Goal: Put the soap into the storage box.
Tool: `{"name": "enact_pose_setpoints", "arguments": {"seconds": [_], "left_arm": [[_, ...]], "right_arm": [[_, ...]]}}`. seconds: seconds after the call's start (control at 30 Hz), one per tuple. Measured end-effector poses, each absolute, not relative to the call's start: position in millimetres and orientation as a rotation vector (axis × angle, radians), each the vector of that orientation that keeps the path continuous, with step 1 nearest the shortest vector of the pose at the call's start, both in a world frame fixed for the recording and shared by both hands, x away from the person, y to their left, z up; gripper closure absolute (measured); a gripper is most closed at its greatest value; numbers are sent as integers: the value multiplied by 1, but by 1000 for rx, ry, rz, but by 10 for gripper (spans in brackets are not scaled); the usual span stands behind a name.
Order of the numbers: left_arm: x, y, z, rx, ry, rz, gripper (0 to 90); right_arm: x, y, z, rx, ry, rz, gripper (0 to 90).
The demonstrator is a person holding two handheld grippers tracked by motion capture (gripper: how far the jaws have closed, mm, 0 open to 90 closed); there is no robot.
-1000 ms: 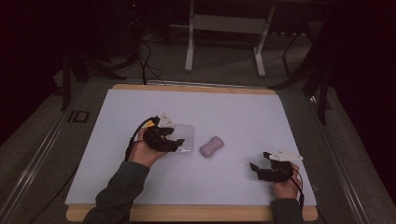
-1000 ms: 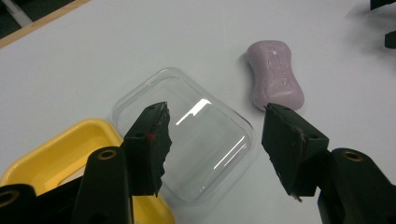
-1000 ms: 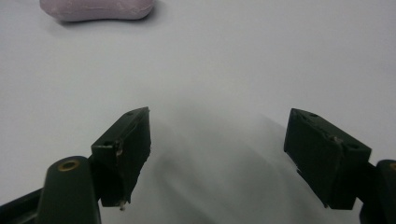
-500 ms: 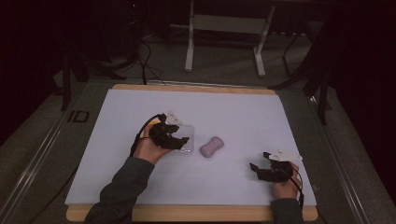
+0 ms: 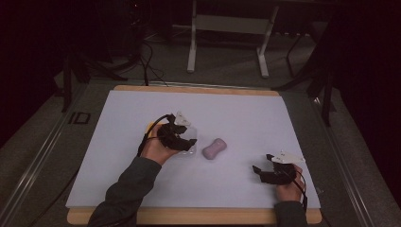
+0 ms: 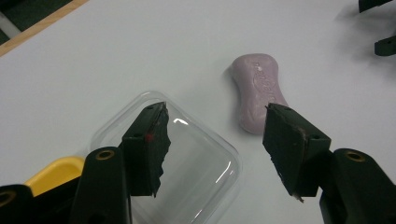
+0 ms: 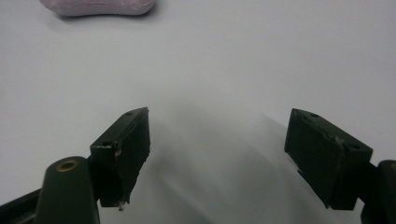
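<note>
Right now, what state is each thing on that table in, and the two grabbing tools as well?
Clear lid: lying flat on the mat, under the left gripper, not gripped.
Soap bar: lying flat, bare, apart from the lid.
Yellow tray: beside the lid, mostly hidden.
Left gripper: jaws apart, have just been opening, pressing on nothing.
Right gripper: jaws wide open, empty.

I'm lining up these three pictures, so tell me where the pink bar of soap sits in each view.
High view: the pink soap lies mid-table on the white mat, just right of the left tool.
Left gripper view: upper middle, soap just beyond the right jaw, beside the clear lid.
Right gripper view: cut off by the top edge at upper left.
Shared landmark: the white mat.
</note>
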State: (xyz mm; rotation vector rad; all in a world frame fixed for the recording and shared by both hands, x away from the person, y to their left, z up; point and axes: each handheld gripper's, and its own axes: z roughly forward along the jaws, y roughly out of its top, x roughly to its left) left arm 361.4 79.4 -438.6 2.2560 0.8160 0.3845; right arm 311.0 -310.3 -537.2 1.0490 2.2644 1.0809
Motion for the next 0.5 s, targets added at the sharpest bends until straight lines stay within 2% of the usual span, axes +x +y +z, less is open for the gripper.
{"name": "enact_pose_setpoints", "arguments": {"seconds": [0.5], "left_arm": [[367, 72, -439, 2262, 809, 361, 407]], "right_arm": [[311, -310, -537, 1045, 2264, 1079, 219]]}}
